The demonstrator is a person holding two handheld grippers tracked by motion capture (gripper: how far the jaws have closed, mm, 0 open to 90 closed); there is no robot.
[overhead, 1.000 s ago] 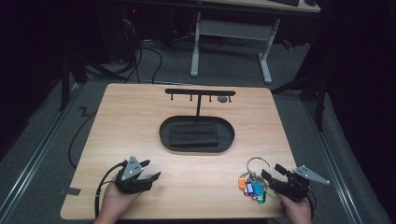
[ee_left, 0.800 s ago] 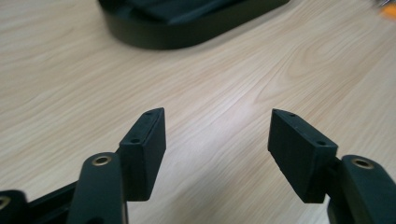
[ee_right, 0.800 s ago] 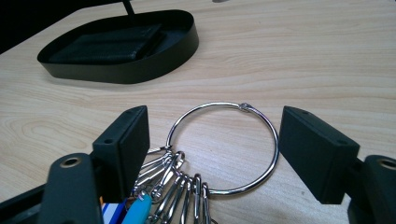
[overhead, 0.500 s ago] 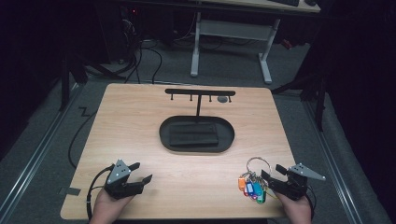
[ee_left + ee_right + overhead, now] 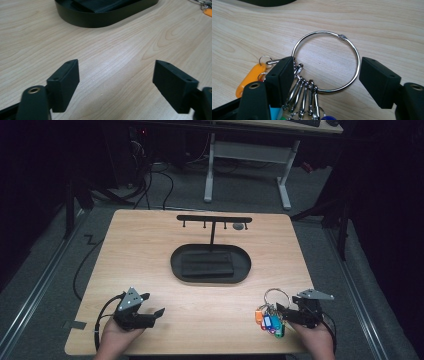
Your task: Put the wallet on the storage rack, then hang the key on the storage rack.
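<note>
Your table is a pale wood-grain top with nothing printed on it that can be read, and the floor around it lies dark. At its middle sits the black oval tray with a dark flat pad lying in it; no brand or label shows on either. Just behind the tray, toward the far edge, stands the black hook rack, a post with a crossbar and small pegs hanging under it. Near the front right corner lies your key ring, a big steel loop with snap clips and coloured plastic tags in orange, blue and green; the tags' faces are too small for any writing to be made out. Your right gripper straddles that ring in the right gripper view: the jaws stand wide but have just been closing, with the loop between them, the left pad at the clips and the right pad just clear of the wire. Your left gripper, near the front left corner, has just been opening and stands wide over bare wood, with nothing between the jaws. Open table lies between it and the tray, and the tray stands well apart from the ring.
</note>
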